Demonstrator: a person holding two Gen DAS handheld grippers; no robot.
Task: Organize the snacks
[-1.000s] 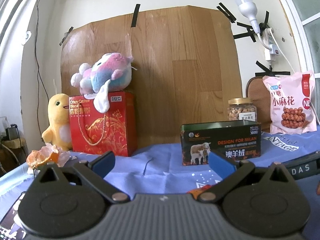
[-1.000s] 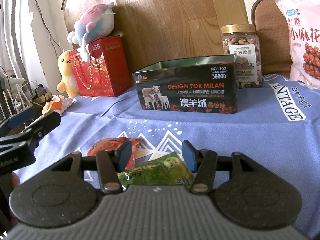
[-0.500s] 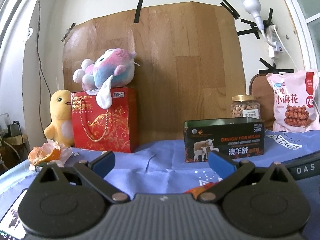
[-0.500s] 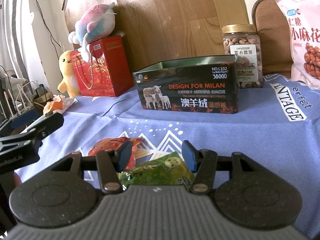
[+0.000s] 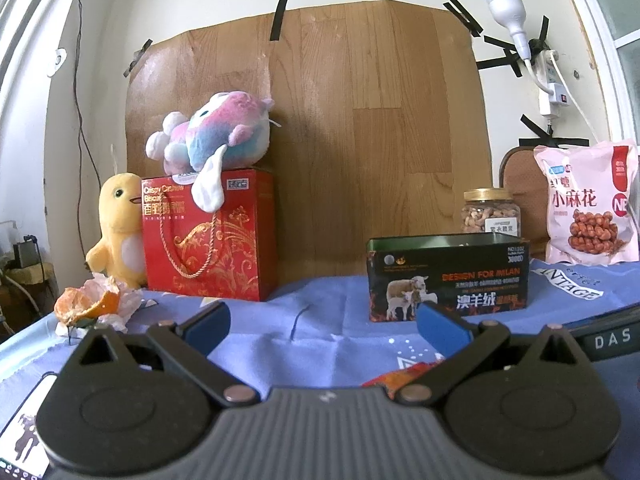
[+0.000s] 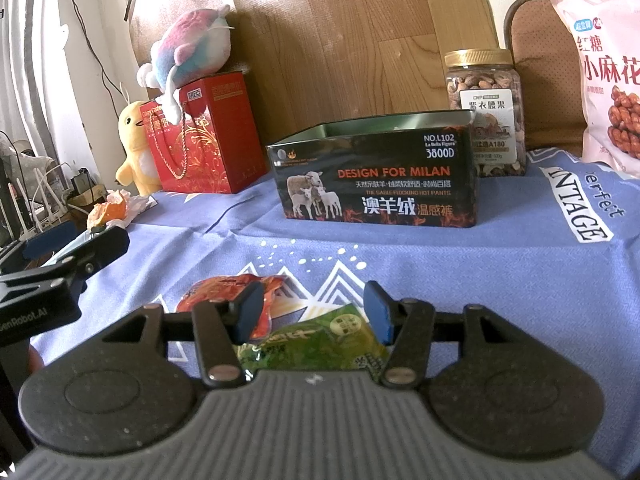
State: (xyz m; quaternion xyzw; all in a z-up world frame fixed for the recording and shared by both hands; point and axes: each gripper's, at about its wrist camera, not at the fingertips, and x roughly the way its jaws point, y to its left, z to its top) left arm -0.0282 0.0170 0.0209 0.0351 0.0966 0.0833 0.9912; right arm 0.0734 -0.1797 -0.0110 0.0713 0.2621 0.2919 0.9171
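Observation:
An open dark tin box (image 6: 376,172) with sheep printed on it stands on the blue cloth (image 6: 460,264); the left wrist view also shows this tin box (image 5: 448,276). A green snack packet (image 6: 316,344) lies flat on the cloth just below my right gripper (image 6: 314,312), whose blue pads stand apart and do not press on it. A red snack packet (image 6: 224,296) lies beside the left pad. My left gripper (image 5: 324,328) is wide open and holds nothing. A corner of the red packet (image 5: 400,376) peeks out under it.
A nut jar (image 6: 484,112) and a pink snack bag (image 6: 608,72) stand behind the tin at the right. A red gift box (image 6: 208,136) with a plush toy (image 6: 188,48) on top, a yellow plush (image 6: 134,140) and orange peel (image 6: 108,210) are at the left.

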